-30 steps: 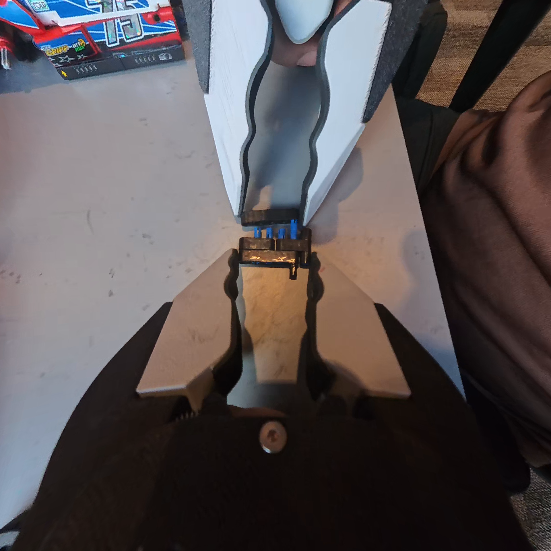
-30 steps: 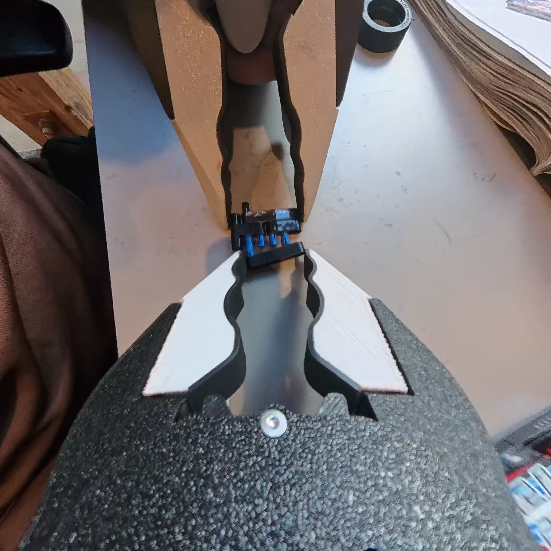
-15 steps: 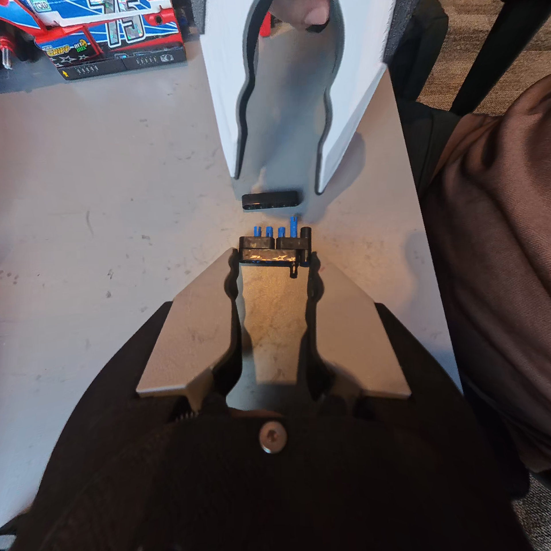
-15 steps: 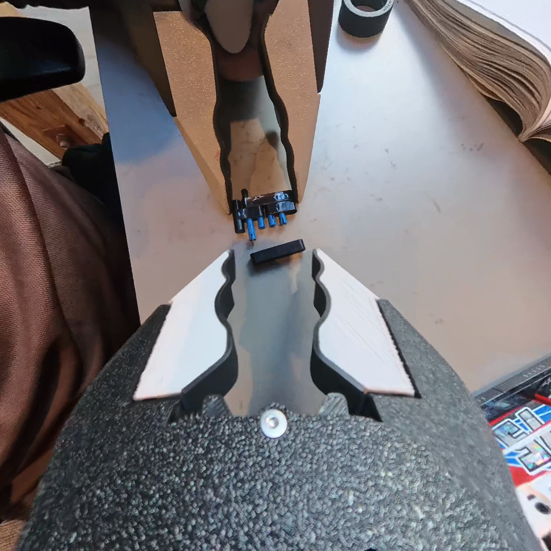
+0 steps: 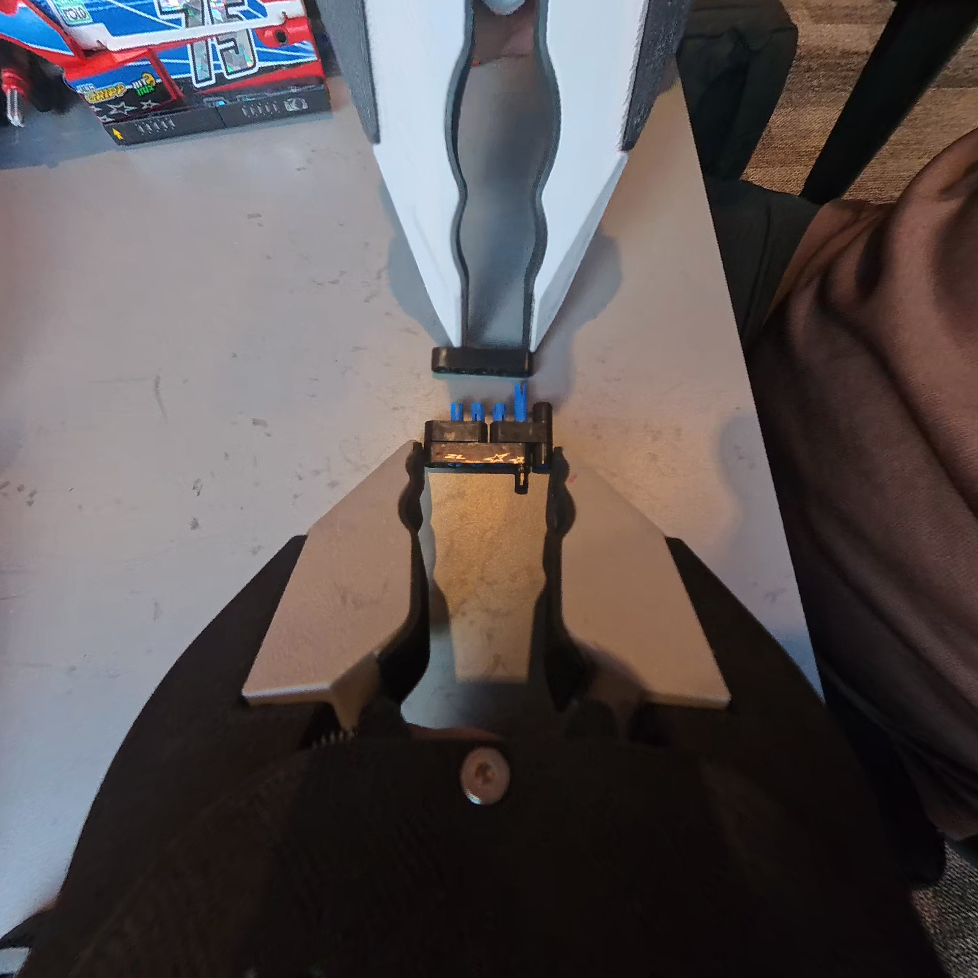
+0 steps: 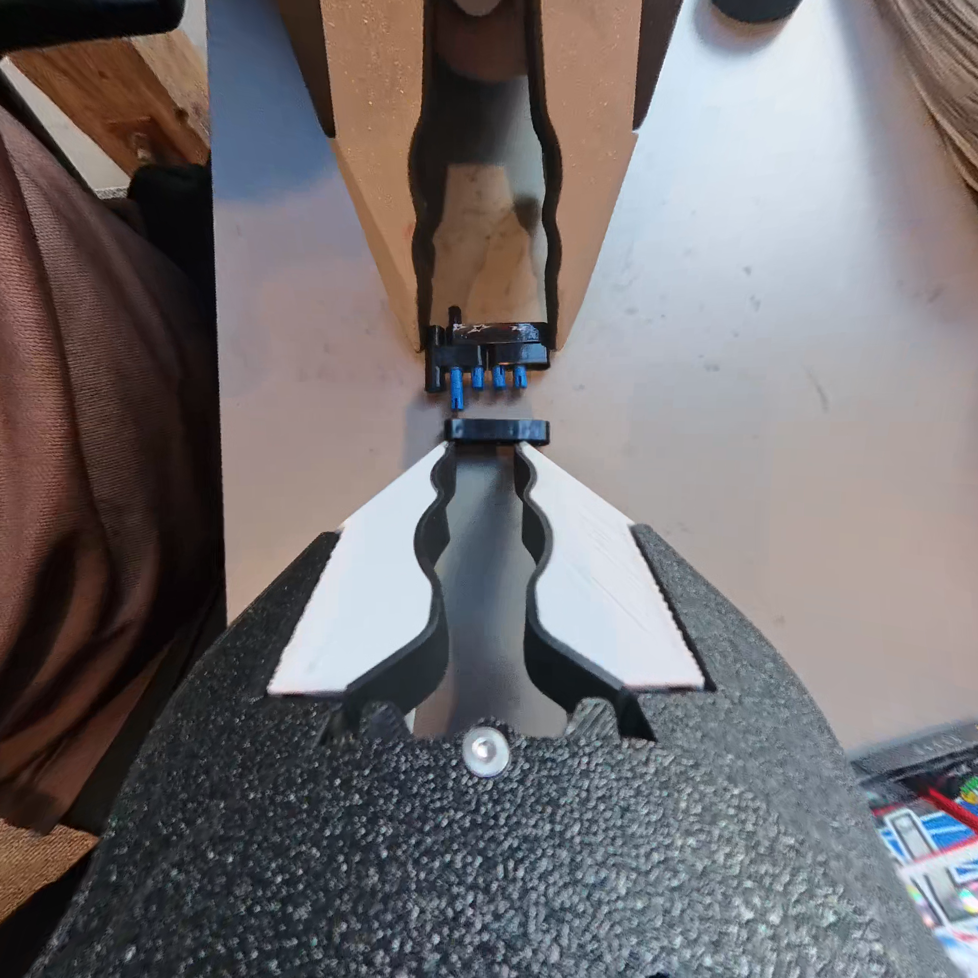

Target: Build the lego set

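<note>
My left gripper [image 5: 487, 455] is shut on a black lego assembly [image 5: 487, 442] with several blue pins [image 5: 479, 411] that point away from it; it also shows in the right wrist view [image 6: 489, 346]. A short black beam [image 5: 481, 361] lies flat on the table just beyond the pins, not touching them. My right gripper [image 6: 484, 445] faces the left one. Its fingers [image 6: 391, 555] are drawn close but still apart, narrower than the beam [image 6: 496, 429]. Their tips sit against the beam's near side and do not clamp it.
A colourful lego box [image 5: 159, 69] stands at the table's far left, also in the right wrist view [image 6: 931, 857]. A person's brown garment [image 5: 873, 476] is beside the table edge [image 5: 741, 370]. A stack of paper [image 6: 952, 106] and a black ring [image 6: 751, 8] lie farther off.
A second ago the right gripper held the beam at the pins. It then opened, drew back and left the beam on the table. Now it has narrowed and come up behind the beam.
</note>
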{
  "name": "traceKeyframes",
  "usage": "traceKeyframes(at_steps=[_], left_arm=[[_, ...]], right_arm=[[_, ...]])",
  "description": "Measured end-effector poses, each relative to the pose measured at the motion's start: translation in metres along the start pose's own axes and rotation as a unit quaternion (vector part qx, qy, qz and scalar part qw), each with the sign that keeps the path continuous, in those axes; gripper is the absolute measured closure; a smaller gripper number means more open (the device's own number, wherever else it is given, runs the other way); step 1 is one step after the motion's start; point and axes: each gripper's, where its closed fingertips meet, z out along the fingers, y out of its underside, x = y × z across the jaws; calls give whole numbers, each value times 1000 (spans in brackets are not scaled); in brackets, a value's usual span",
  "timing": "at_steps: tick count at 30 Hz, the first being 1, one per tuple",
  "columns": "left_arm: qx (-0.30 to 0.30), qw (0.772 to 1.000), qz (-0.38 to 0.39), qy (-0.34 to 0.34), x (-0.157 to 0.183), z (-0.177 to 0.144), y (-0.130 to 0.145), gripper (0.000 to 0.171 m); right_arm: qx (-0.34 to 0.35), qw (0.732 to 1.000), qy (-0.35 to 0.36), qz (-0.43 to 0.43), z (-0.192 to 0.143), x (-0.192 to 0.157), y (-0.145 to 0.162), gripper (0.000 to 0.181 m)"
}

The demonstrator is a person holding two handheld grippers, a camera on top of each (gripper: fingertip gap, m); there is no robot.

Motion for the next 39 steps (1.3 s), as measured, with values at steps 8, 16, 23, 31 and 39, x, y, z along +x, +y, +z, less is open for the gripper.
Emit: traceKeyframes(at_steps=[8, 16, 23, 31, 39], left_arm=[[0, 1000, 1, -3, 0, 0, 0, 126], [0, 1000, 0, -2, 0, 0, 0, 126], [0, 1000, 1, -2, 0, 0, 0, 126], [0, 1000, 2, -2, 0, 1, -1, 126], [0, 1000, -1, 2, 0, -2, 2, 126]], right_arm=[[9, 1000, -7, -6, 5, -1, -4, 162], [33, 999, 3, 30, 5, 0, -3, 163], [39, 999, 7, 26, 5, 0, -4, 164], [48, 999, 13, 21, 9, -2, -9, 181], [48, 997, 21, 55, -6, 11, -11, 153]])
